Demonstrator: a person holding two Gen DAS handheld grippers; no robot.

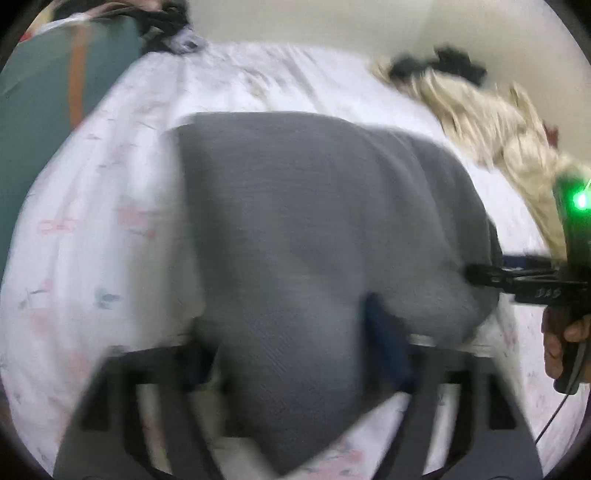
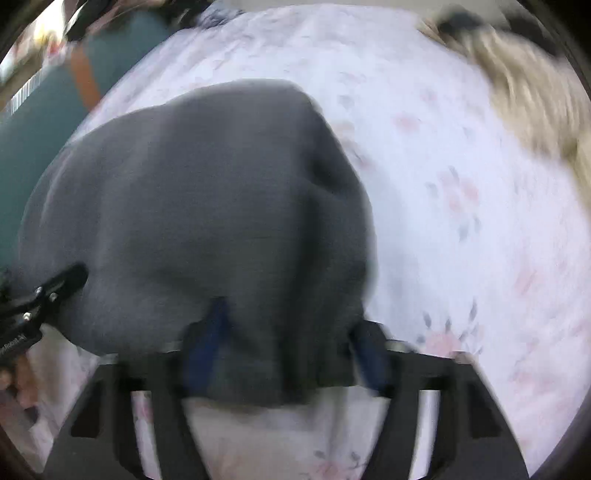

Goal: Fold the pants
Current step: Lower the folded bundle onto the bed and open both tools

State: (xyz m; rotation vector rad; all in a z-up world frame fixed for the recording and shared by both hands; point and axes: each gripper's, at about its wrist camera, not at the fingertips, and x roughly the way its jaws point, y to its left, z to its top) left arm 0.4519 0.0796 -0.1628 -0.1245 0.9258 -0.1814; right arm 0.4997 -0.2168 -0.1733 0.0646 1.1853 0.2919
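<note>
Grey pants (image 1: 314, 221) lie on a bed with a white floral sheet (image 1: 92, 221); their near edge is lifted. My left gripper (image 1: 291, 350) has grey cloth bunched between its blue pads (image 1: 388, 343). It also shows at the left edge of the right wrist view (image 2: 55, 291). My right gripper (image 2: 288, 350) has the pants (image 2: 203, 203) draped between and over its blue pads (image 2: 207, 343). It shows at the right of the left wrist view (image 1: 480, 275), its tip at the pants' right edge. Both views are motion-blurred.
A crumpled cream garment (image 1: 491, 125) with a dark piece (image 1: 439, 64) lies at the far right of the bed. A teal cloth with an orange stripe (image 1: 55, 110) hangs at the left. A pale wall (image 1: 332, 26) lies behind the bed.
</note>
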